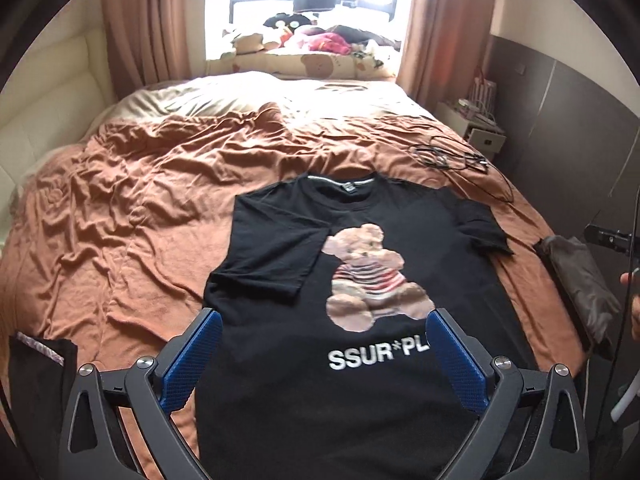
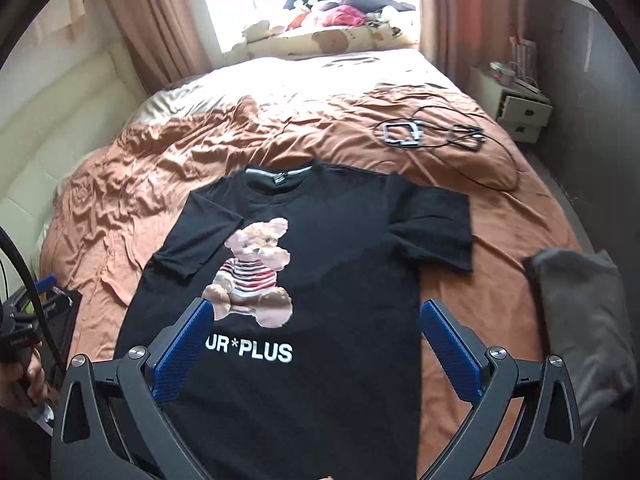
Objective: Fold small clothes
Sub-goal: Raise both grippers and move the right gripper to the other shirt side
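- Shirt (image 1: pixel 360 248) lies flat on bed (image 1: pixel 140 208), collar toward the window, one sleeve folded in.
- Cables (image 2: pixel 436 136) beyond it, grey cloth (image 2: pixel 580 320) beside.
- Left hand-held gripper (image 1: pixel 324 340) and right hand-held gripper (image 2: pixel 316 328) gape wide, empty, above the hem.

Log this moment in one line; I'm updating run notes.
black T-shirt: flat on bed, one sleeve folded in | left gripper: open, empty | right gripper: open, empty
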### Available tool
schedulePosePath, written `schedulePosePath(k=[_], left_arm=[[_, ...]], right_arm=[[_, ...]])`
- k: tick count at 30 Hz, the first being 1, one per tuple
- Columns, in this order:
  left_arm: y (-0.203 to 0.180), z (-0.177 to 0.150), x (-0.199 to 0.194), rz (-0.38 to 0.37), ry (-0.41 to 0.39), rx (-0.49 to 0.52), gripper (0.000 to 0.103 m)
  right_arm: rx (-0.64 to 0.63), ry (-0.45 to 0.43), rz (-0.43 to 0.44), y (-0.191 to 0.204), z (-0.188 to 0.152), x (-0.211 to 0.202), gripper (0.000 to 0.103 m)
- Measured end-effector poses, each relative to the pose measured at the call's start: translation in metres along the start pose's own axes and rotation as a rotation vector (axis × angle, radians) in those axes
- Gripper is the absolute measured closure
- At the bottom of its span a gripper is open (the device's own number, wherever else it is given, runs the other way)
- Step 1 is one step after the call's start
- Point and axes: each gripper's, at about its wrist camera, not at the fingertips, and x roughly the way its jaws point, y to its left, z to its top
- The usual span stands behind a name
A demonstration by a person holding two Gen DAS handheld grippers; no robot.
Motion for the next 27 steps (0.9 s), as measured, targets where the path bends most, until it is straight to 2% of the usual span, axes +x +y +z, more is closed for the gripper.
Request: schedulePosePath(k=[7,15,22,27], left_arm=[[-0.051,-0.009,-0.032,-0.015,0.006,0.028,0.001],[-0.104,-0.017,-0.052,-0.003,0.023,0.023,0.001],[-0.141,-0.007,-0.051,-0.009,0.018,0.056,0.001],[-0.156,0.004,-0.031,-0.04,0.015,0.044,0.001]], right_arm=[[0.053,-0.014,-0.013,-0.042,-0.027,-0.056,0.0],[0.124,-0.079,0.073,-0.08,-0.05,-0.106,0.0],[0.121,-0.122,0.05,-0.106,-0.063,-0.114,0.0],[0.131,-0.146,0.06,-0.112,-0.064,-0.103,0.003]])
